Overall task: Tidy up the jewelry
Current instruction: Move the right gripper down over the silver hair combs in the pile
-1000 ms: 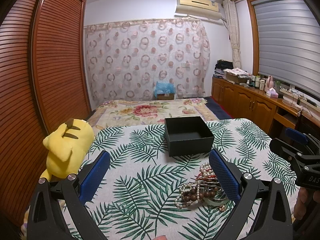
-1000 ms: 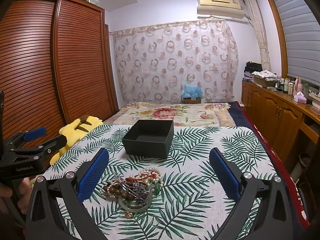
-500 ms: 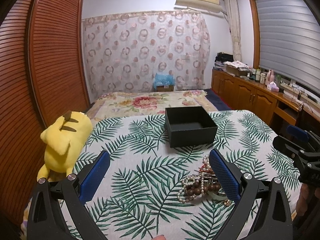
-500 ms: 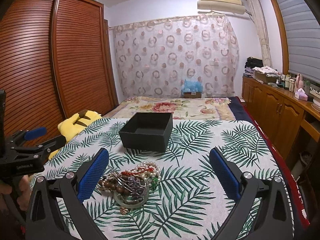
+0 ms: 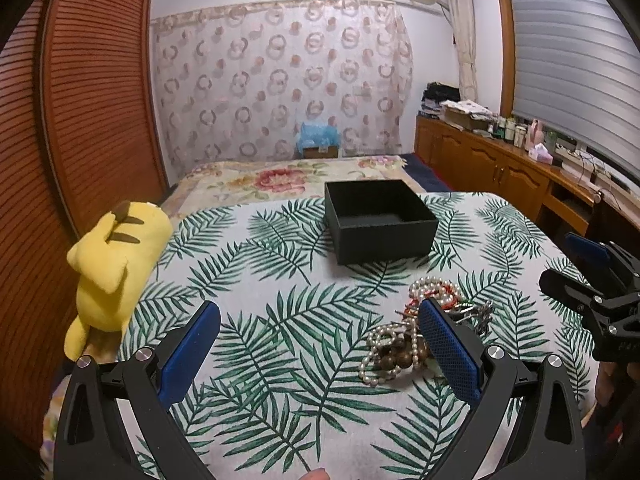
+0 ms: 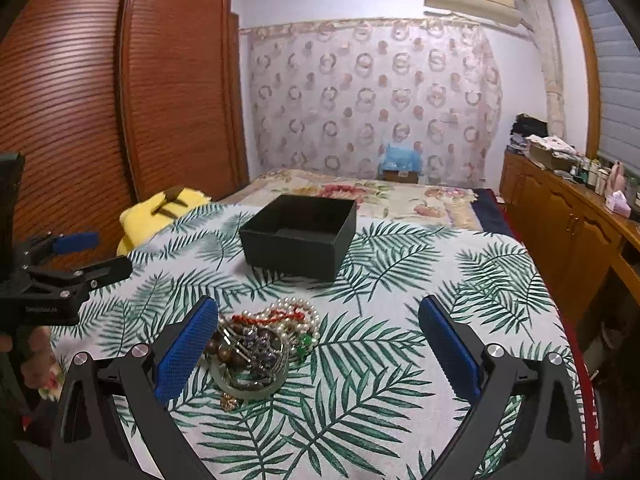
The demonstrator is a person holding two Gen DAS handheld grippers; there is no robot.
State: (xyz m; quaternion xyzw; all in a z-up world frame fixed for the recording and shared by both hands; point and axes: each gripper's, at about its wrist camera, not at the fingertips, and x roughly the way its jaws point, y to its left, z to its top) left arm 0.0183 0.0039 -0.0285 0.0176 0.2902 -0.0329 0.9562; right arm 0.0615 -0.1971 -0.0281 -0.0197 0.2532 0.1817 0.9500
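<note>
A tangled pile of jewelry (image 5: 404, 344) lies on the palm-leaf cloth: pearl strands, brown wooden beads, a red string, a pale bangle. It also shows in the right wrist view (image 6: 264, 344). An open black box (image 5: 380, 224) stands behind it, empty as far as I see, also in the right wrist view (image 6: 300, 236). My left gripper (image 5: 316, 344) is open and empty, its right finger just in front of the pile. My right gripper (image 6: 316, 344) is open and empty, the pile by its left finger.
A yellow plush toy (image 5: 116, 256) lies at the cloth's left edge. The palm-leaf cloth (image 5: 280, 320) covers the surface. A floral bed (image 5: 280, 178) lies behind, wooden cabinets (image 5: 500, 168) stand at the right, a slatted wardrobe (image 5: 80, 120) at the left.
Both grippers have tilted down and come a little closer to the jewelry pile. Both stay open. The pile and the box have not moved.
</note>
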